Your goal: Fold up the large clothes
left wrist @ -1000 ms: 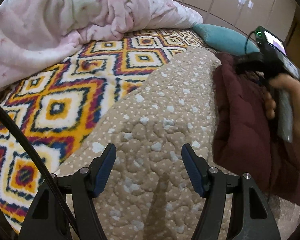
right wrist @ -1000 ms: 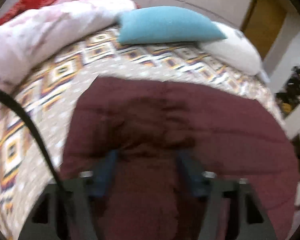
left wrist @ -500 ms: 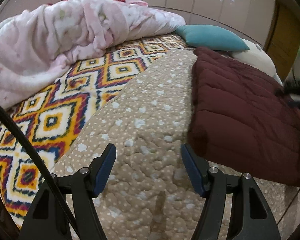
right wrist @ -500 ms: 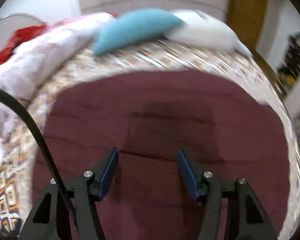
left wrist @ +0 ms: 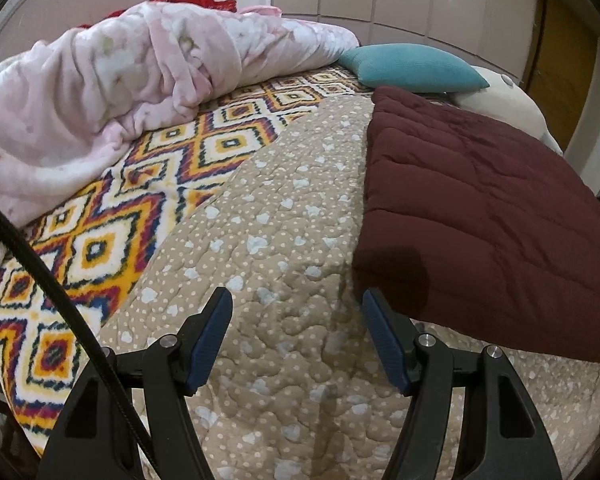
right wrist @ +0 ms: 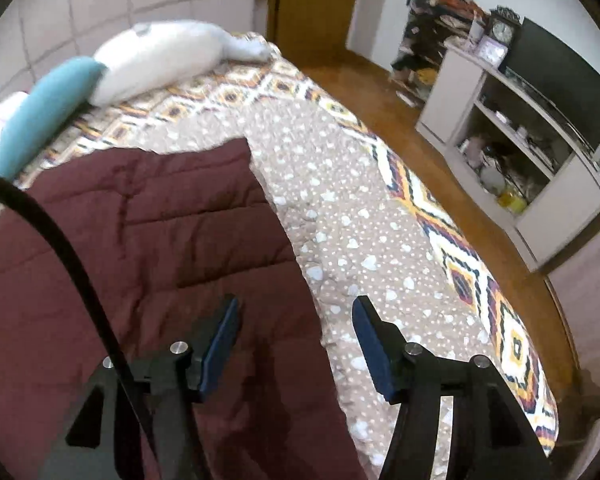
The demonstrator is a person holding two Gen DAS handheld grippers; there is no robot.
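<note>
A maroon quilted garment (left wrist: 480, 208) lies folded flat on the beige heart-print quilt (left wrist: 292, 216) that covers the bed. My left gripper (left wrist: 296, 320) hangs open over the beige quilt, and its right finger is close to the garment's near left corner. In the right wrist view the garment (right wrist: 140, 240) fills the lower left. My right gripper (right wrist: 296, 332) hovers above its right edge with the jaws opening. The edge runs beneath the gap and nothing is gripped.
A pink blanket (left wrist: 100, 92) is heaped at the far left on a diamond-pattern blanket (left wrist: 100, 240). A teal pillow (left wrist: 412, 68) and a white pillow (right wrist: 160, 60) lie at the head. Right of the bed are a wooden floor (right wrist: 400, 112) and a white TV stand (right wrist: 520, 152).
My right gripper has swept from over the garment's middle to its right edge and rolled toward the room. The right hand has left the left wrist view. The garment now lies flat.
</note>
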